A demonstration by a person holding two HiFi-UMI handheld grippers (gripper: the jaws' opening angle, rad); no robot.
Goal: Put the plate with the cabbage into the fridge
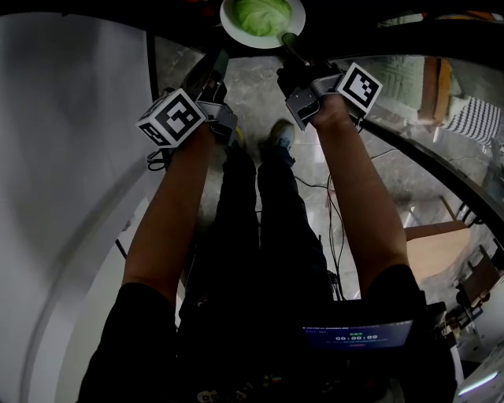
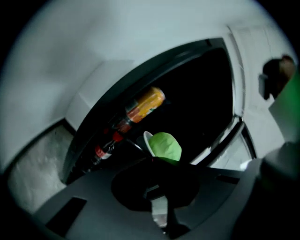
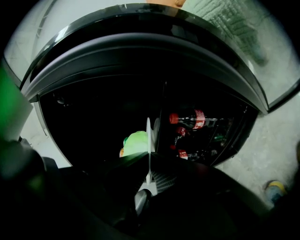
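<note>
Holding a round white plate (image 1: 229, 22) of pale green cabbage (image 1: 260, 14) out ahead of the person, the left gripper (image 1: 220, 57) and right gripper (image 1: 290, 41) each pinch its near rim, jaws pressed onto the thin edge. The plate hangs at the dark mouth of an open black fridge (image 3: 93, 108). Red-capped cola bottles (image 3: 192, 119) show inside, to one side.
</note>
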